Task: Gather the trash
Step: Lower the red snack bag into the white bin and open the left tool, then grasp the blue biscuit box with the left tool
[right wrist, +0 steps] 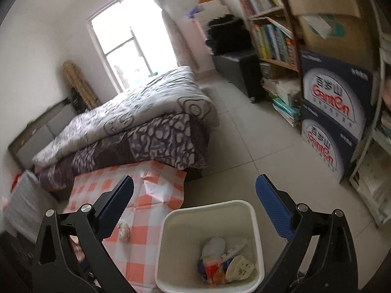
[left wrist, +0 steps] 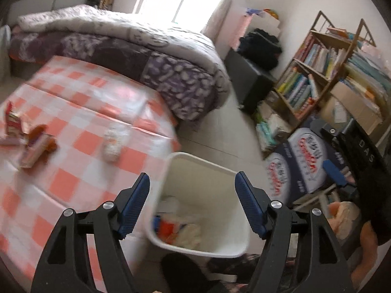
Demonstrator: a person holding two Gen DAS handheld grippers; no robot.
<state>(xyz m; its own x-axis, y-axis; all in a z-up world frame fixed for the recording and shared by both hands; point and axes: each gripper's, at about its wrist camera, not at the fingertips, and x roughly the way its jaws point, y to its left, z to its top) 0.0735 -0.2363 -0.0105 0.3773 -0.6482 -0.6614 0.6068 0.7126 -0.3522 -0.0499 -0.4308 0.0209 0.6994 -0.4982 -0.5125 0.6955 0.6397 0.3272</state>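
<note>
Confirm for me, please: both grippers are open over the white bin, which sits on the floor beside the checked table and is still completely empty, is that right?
Not quite: the white bin is not empty. The right wrist view shows several pieces of trash lying at its bottom. The rest stands: the left gripper and right gripper are both open with nothing between their fingers, and the bin sits on the floor beside the checked table.

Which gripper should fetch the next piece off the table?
Left. Left gripper, open and empty, sees the wrappers and crumpled piece; right gripper hangs over the bin.
</note>
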